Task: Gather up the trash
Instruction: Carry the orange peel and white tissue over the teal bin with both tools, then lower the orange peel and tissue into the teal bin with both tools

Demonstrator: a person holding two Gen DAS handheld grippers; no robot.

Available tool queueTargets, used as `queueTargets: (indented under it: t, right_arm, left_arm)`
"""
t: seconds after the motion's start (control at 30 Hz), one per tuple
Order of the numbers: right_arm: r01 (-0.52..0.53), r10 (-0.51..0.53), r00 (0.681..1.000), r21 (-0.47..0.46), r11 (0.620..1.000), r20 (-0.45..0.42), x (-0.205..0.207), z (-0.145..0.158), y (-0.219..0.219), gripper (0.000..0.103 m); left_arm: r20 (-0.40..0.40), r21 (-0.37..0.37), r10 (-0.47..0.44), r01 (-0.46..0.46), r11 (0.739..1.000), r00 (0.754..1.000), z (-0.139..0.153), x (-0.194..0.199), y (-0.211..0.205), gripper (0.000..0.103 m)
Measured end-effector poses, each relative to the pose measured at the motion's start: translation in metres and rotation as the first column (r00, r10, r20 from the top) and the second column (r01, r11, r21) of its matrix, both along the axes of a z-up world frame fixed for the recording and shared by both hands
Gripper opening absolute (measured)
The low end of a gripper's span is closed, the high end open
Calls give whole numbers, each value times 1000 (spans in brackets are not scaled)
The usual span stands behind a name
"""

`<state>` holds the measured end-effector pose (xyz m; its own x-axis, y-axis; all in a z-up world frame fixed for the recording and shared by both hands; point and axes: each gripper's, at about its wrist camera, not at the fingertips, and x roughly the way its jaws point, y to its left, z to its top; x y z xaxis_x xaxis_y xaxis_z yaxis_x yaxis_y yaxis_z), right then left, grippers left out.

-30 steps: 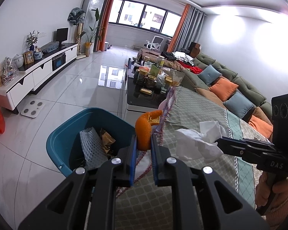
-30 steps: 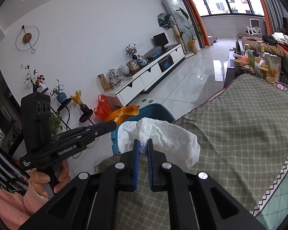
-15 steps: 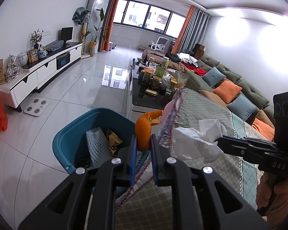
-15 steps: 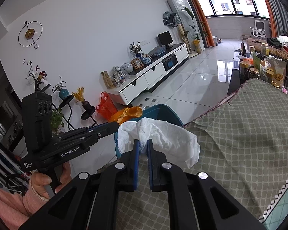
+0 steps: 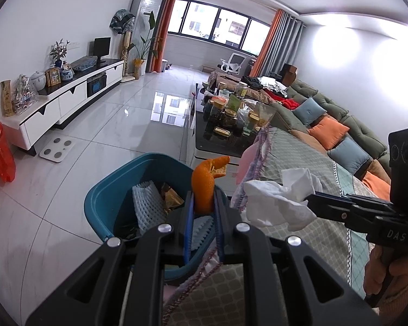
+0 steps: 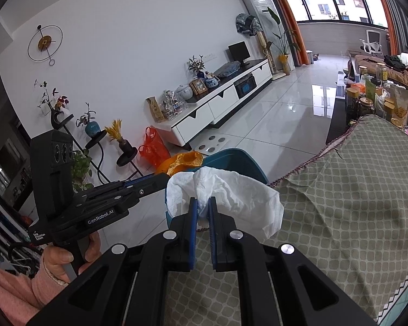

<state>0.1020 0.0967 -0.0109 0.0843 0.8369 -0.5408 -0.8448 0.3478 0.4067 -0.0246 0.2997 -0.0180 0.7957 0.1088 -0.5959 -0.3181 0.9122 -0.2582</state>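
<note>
Left wrist view shows the left gripper (image 5: 203, 203) clamped on a curl of orange peel (image 5: 206, 182), held over the near rim of the teal bin (image 5: 103, 198), which stands on the tiled floor beside the cloth-covered table (image 5: 293, 152). White foam netting (image 5: 147, 206) and a brown wrapper (image 5: 171, 198) lie inside the bin. Beside it, the right gripper (image 6: 202, 206) is closed on a crumpled white tissue (image 6: 231, 193), hanging above the table's edge next to the bin.

The left gripper (image 5: 203, 203) pinches a curled orange peel (image 5: 205, 183) above a teal plastic bin (image 5: 103, 201) holding white foam netting (image 5: 147, 203); beside it, the right gripper (image 5: 311, 199) clamps crumpled white tissue (image 5: 274, 203).
</note>
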Motion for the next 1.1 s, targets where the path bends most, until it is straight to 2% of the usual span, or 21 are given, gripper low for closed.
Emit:
queueTargets:
  t: [1.1]
  right_arm:
    - [-23, 23, 1000, -31, 999, 0, 8, -10, 30, 9]
  left_arm:
    - [-26, -8, 54, -54, 998, 998, -9, -1, 17, 15]
